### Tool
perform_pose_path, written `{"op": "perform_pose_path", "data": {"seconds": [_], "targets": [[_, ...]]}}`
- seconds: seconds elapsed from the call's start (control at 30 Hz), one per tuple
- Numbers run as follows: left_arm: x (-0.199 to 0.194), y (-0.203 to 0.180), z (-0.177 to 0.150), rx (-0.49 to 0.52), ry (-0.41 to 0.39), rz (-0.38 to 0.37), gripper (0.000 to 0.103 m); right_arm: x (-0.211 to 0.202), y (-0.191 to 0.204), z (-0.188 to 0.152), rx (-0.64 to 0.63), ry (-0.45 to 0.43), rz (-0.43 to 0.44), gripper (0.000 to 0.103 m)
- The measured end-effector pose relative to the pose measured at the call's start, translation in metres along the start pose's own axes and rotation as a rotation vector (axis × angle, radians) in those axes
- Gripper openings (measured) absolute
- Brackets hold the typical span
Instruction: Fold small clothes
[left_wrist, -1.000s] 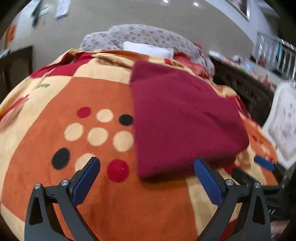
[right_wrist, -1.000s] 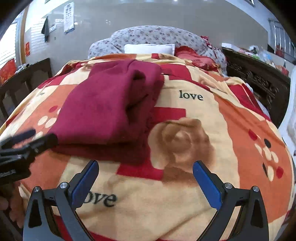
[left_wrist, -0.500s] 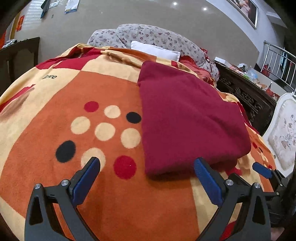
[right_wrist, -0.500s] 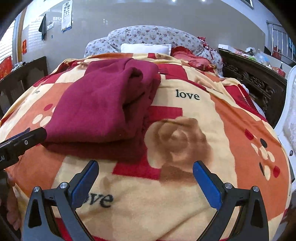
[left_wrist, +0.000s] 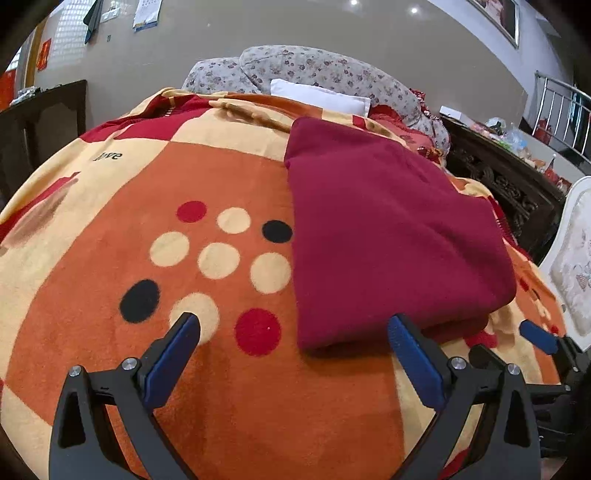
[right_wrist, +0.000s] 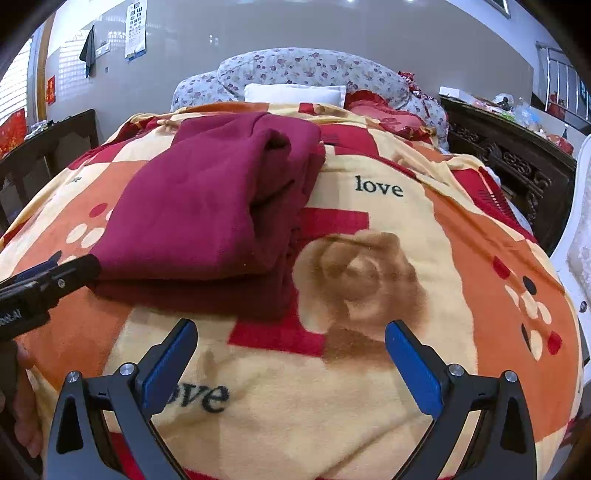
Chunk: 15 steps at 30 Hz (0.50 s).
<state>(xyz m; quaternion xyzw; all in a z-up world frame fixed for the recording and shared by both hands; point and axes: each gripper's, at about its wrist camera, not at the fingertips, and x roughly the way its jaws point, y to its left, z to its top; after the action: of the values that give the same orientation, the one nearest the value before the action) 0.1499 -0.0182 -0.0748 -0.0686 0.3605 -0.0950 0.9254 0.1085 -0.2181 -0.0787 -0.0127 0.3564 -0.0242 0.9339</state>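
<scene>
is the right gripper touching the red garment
Apart. The right wrist view shows the open right gripper with bare blanket between its fingers and the garment.

Both your grippers gape wide, nothing gripped.

Your left gripper (left_wrist: 293, 349) hangs low with blue pads (left_wrist: 171, 363) spread far apart, tips pointing far. Your right gripper (right_wrist: 291, 354) sits level just beside it on the right, pads (right_wrist: 413, 373) equally splayed, and your hand (right_wrist: 22, 417) shows at the near left edge.
</scene>
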Motion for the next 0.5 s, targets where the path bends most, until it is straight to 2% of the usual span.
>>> {"op": "perform_pose_path", "data": {"seconds": [0.23, 0.5], "targets": [[-0.001, 0.0, -0.001, 0.004, -0.001, 0.03, 0.101, -0.003, 0.005, -0.001, -0.021, -0.015, -0.036, 0.103], [-0.004, 0.0, -0.001, 0.02, 0.002, -0.007, 0.101, -0.012, 0.006, -0.002, -0.025, -0.064, -0.064, 0.103]]}}
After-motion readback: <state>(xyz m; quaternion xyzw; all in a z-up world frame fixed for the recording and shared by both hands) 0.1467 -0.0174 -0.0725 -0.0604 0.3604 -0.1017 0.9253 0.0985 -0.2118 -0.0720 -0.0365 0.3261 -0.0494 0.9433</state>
